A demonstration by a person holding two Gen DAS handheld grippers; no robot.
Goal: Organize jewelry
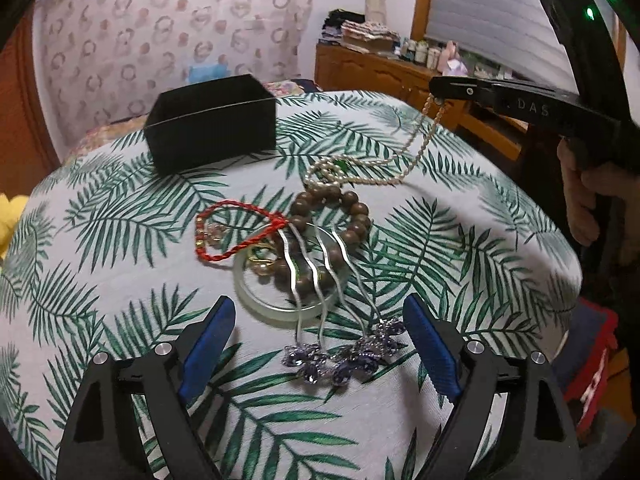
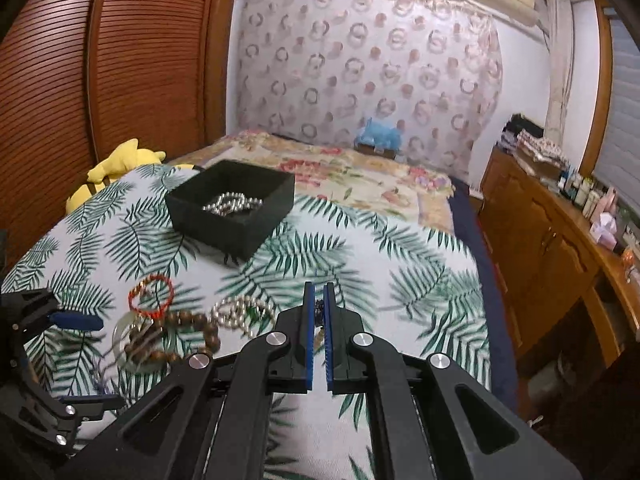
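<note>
Two hand-held grippers work the pile: right hand-held gripper clenched on pearl necklace, lifting it toward black box; left hand-held gripper released over hairpins.

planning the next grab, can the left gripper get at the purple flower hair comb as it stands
Probably yes. The left gripper is open, and the comb's purple flower end lies between its fingers with nothing over it. The prongs rest across the jade bangle and wooden bead bracelet, which may shift.
</note>
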